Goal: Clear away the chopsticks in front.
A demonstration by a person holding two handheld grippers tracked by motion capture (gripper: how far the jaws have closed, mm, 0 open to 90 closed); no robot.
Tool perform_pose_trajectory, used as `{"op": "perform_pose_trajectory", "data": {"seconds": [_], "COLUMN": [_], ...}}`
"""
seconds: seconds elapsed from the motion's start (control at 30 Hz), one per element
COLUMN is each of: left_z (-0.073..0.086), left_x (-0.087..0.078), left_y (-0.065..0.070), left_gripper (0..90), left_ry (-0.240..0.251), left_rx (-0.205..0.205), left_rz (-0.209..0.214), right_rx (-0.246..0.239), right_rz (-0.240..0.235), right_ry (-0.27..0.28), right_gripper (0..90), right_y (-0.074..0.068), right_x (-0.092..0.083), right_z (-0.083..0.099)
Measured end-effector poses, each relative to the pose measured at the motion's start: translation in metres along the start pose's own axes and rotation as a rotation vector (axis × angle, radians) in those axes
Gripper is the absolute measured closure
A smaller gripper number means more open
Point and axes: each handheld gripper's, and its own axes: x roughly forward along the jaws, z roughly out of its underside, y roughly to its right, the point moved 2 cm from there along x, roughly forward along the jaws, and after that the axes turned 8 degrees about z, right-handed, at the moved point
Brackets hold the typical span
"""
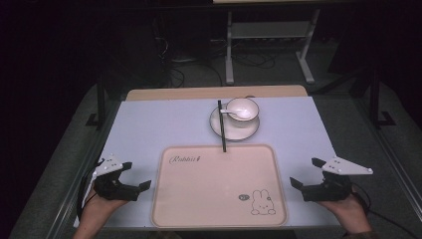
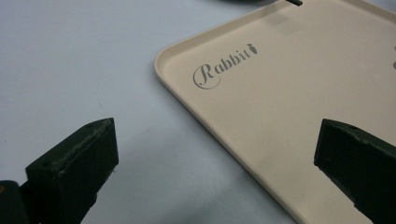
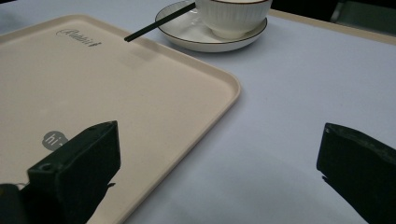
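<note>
A cream tray (image 1: 219,219) printed with a rabbit and the word "Rabbit" lies in the middle of the white table; its corner (image 2: 163,51) and right edge (image 3: 205,126) show close up. Behind it a white bowl (image 1: 243,110) with a white spoon (image 1: 230,112) sits on a saucer (image 1: 249,133), and black chopsticks (image 1: 221,127) rest across the saucer's rim onto the tray. My left gripper (image 1: 138,175) is open just left of the tray, nothing between its jaws. At the tray's right, my right gripper (image 1: 305,173) is open too and holds nothing.
The table's wooden far edge (image 1: 214,92) runs behind the saucer. Bare white surface lies on both sides of the tray. Beyond the table stand a white metal frame (image 1: 268,45) and cables on a dark floor.
</note>
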Motion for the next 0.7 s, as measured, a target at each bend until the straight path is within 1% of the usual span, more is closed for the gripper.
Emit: {"op": "perform_pose_trajectory", "data": {"seconds": [0.23,0.3,0.33,0.37,0.47,0.7], "left_z": [-0.005,-0.005,-0.008,-0.008,-0.015,-0.024], "left_x": [0.007,0.007,0.009,0.009,0.015,0.025], "left_y": [-0.002,-0.002,-0.003,-0.003,-0.003,-0.001], "left_gripper": [0.0,0.0,0.0,0.0,0.0,0.0], "left_ry": [-0.017,-0.017,-0.018,-0.018,-0.009,-0.014], "left_rx": [0.017,0.016,0.023,0.023,0.026,0.045], "left_rz": [-0.009,-0.010,-0.009,-0.009,-0.001,0.005], "right_rx": [0.004,0.003,0.003,0.003,0.005,0.001], "right_rz": [-0.002,-0.004,-0.005,-0.005,-0.010,-0.014], "right_ry": [0.003,0.001,0.001,0.001,0.000,0.003], "right_gripper": [0.0,0.0,0.0,0.0,0.0,0.0], "right_y": [0.002,0.002,0.002,0.002,0.001,-0.001], "right_x": [0.001,0.002,0.002,0.002,0.003,0.004], "right_z": [0.000,0.000,0.000,0.000,-0.001,-0.003]}}
